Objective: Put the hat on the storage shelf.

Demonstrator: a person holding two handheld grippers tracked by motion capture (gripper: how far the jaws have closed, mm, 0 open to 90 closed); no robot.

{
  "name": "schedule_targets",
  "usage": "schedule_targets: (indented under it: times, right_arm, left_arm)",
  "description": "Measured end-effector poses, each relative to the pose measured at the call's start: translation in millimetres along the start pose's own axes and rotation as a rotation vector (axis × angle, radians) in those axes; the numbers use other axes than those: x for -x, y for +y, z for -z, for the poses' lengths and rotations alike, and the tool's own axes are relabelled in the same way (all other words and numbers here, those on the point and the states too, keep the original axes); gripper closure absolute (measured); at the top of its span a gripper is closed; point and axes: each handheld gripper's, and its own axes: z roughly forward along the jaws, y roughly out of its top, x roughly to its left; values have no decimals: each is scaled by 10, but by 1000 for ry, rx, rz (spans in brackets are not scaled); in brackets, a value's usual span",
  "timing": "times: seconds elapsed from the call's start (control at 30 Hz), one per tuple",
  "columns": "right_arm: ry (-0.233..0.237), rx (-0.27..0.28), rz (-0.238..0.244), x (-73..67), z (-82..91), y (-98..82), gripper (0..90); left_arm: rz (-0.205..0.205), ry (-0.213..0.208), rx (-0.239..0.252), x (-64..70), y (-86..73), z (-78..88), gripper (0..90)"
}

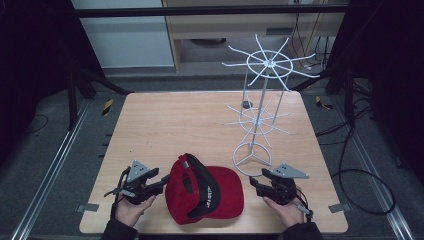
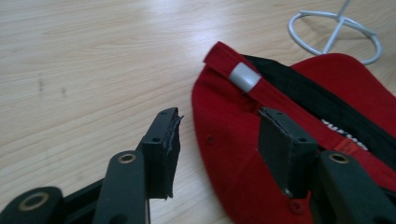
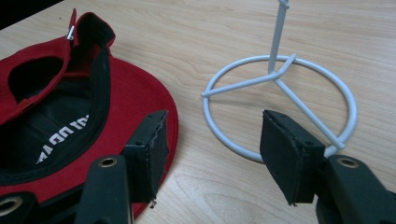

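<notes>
Cap (image 1: 207, 195), red, is seen lying upside down on desk (image 1: 165, 125) btwn both units, w/ left hand-held gripper (image 1: 159, 186) open over its edge and right hand-held gripper (image 1: 254, 183) wide open, nothing held.

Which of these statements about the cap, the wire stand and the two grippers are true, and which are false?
1. The red cap lies upside down on the table. True.
2. The cap hangs on the white wire stand. False: it lies beside the stand's ring base.
3. The left gripper is clamped on the cap. False: its jaws stand open at the cap's edge.
4. The right gripper is open and holds nothing. True.
</notes>
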Motion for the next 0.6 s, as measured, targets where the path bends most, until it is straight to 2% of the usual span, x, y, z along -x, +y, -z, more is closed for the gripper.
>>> schedule_targets:
  times: [0.3,0.6]
  right_arm:
    - [3,-12,7,-53,-8,2,421]
    - [18,-25,24,-100,-22,6,427]
  left_arm:
    - [-66,-37,-52,275,-2,-110,410]
    - [-82,-56,-82,433,6,-218,380]
